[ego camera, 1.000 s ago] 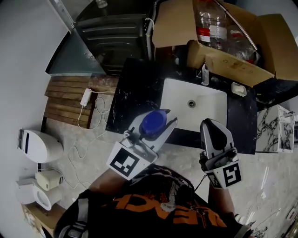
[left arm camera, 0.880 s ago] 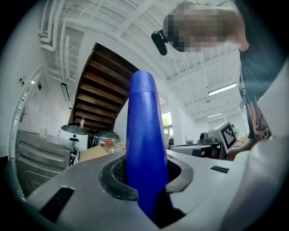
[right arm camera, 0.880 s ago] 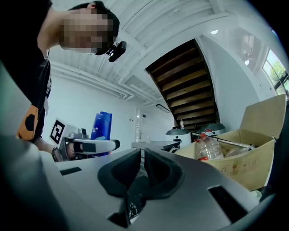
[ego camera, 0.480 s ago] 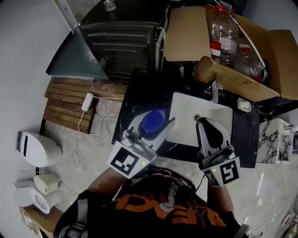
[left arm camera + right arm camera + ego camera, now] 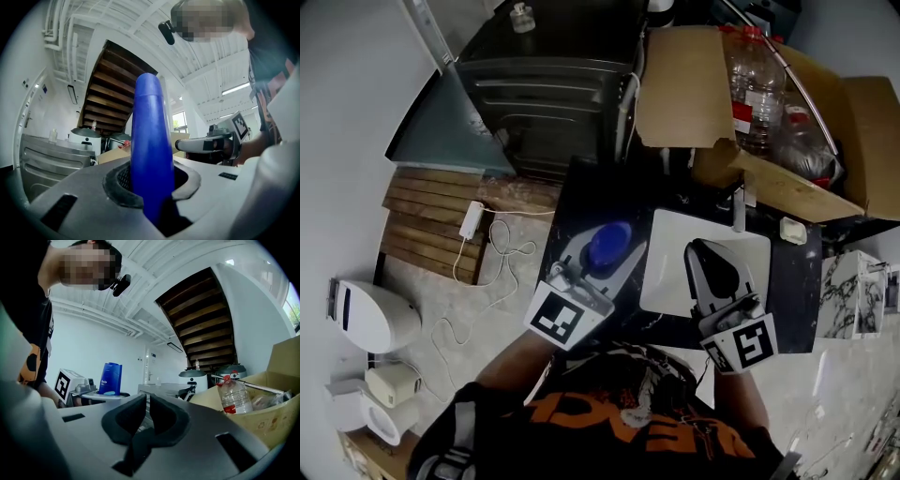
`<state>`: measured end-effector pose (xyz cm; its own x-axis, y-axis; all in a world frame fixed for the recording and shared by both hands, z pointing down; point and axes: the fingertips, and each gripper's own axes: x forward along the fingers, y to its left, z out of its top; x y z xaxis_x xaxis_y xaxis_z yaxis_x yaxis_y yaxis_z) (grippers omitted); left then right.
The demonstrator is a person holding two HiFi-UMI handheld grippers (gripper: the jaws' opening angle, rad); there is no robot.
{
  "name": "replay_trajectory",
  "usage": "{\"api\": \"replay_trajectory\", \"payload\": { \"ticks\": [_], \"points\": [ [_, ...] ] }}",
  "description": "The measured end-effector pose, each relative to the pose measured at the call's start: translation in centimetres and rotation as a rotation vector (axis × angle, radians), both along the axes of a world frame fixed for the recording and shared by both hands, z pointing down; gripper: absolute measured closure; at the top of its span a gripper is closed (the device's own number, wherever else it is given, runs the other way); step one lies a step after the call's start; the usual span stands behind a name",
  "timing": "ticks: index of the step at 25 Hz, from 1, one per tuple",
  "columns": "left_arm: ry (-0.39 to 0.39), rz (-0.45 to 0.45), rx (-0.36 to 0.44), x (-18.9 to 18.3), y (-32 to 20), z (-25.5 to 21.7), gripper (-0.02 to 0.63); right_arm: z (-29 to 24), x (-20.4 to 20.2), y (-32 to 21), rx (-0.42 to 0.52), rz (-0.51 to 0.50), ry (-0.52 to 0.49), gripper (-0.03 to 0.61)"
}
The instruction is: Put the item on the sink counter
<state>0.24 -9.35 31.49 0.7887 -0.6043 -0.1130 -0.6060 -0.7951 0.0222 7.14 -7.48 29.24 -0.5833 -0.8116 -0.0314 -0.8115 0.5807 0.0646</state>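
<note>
The item is a blue plastic bottle [image 5: 607,244], and my left gripper [image 5: 617,236] is shut on it. Seen in the head view, it hangs over the black sink counter [image 5: 577,199], just left of the white basin [image 5: 671,251]. The left gripper view shows the bottle [image 5: 149,154] upright between the jaws of my left gripper [image 5: 154,190]. My right gripper [image 5: 706,251] hovers over the basin's right part, its pads together with nothing between them. From the right gripper view, that gripper [image 5: 144,420] is empty and the blue bottle [image 5: 110,378] shows at the left.
An open cardboard box [image 5: 694,84] with clear water bottles [image 5: 752,86] stands behind the sink. A faucet [image 5: 739,212] and a soap dish [image 5: 792,230] sit at the basin's back edge. A dark metal cabinet [image 5: 553,84] is to the left, beside a wooden mat [image 5: 431,220].
Both grippers have come forward over the sink. The left one has carried the blue bottle from the counter's front edge to above the counter beside the basin.
</note>
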Motion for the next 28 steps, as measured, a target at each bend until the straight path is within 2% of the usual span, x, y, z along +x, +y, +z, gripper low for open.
{"api": "replay_trajectory", "payload": {
  "ticks": [4,9,15,21,25,28],
  "points": [
    [0.000,0.005,0.005,0.0,-2.0,1.4,0.500,1.1,-0.4,-1.6,-0.025,0.000,0.035,0.538],
    [-0.023,0.010,0.022,0.4,-4.5,3.4,0.500,1.5,-0.9,-3.9,-0.044,0.017,0.024,0.540],
    [-0.094,-0.020,0.065,1.3,-7.4,6.9,0.500,3.2,-0.8,-5.6,-0.081,0.025,0.031,0.540],
    [-0.059,-0.090,0.033,1.9,-9.9,11.0,0.500,5.3,-0.4,-6.7,-0.115,0.020,0.070,0.540],
    [-0.098,-0.096,0.041,2.2,-10.2,12.8,0.500,7.5,-0.2,-7.8,-0.150,0.034,0.070,0.541],
    [-0.093,-0.098,0.036,2.4,-10.8,13.8,0.500,9.9,-0.1,-8.9,-0.193,0.043,0.077,0.541]
  ]
}}
